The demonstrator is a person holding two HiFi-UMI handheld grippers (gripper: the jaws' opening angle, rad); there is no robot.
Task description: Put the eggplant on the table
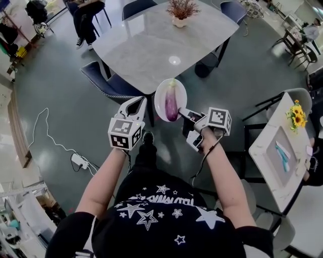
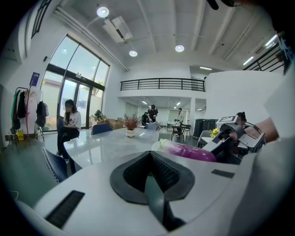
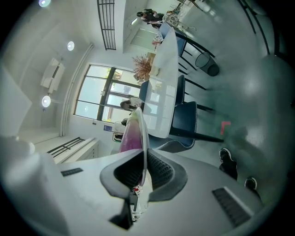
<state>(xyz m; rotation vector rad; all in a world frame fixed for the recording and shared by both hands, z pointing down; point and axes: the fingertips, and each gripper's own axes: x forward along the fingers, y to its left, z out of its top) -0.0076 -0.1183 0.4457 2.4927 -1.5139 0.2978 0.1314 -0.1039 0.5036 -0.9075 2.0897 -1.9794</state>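
My eggplant [image 1: 171, 103] is purple and glossy, its pale green end pointing toward the grey marble table [image 1: 146, 43]. It lies lengthwise on a white plate [image 1: 160, 95]. My right gripper [image 1: 183, 112] pinches the plate's rim near the table's closest edge.

Light: bright, from ceiling lamps [image 2: 102, 11] and tall windows [image 2: 76, 99]
Glare: bright spot on the table [image 1: 151, 45]
Edges: fisheye bending, dark corners in gripper views

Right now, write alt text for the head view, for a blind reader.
Seen from above, a person's right gripper clamps the rim of a white round plate carrying a purple eggplant, by the near edge of a grey marble dining table. The left gripper hangs beside the plate, jaws shut on nothing.
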